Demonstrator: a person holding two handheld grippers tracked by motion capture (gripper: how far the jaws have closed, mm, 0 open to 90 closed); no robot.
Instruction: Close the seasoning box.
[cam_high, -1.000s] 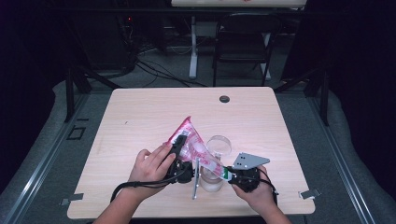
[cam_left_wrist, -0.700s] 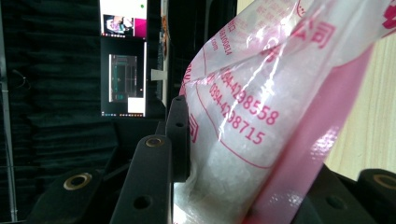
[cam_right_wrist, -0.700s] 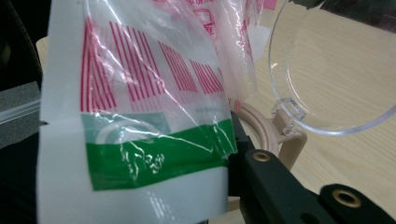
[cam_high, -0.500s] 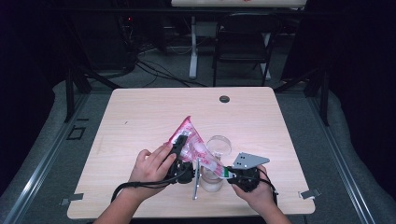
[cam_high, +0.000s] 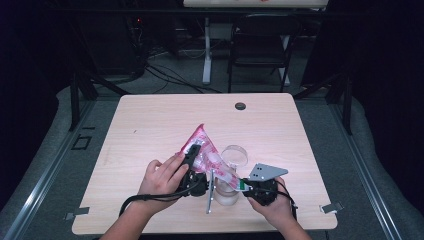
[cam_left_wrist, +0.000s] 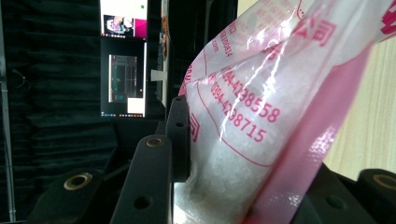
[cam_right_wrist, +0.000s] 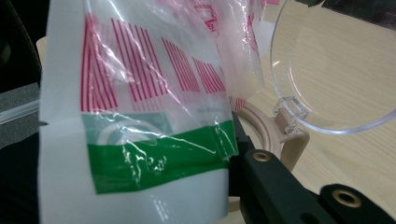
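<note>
Both tongs on pink bag

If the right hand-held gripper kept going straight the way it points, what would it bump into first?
The right hand-held gripper is already clamped on the pink-and-white plastic bag. Past the bag's edge, the clear jar with its open clear lid looks nearest, though depth is unclear.

Between the black fingers sits a clear bag with pink edging, pink lettering and white grains inside; by the other gripper's fingers it shows pink stripes and a green band.
</note>
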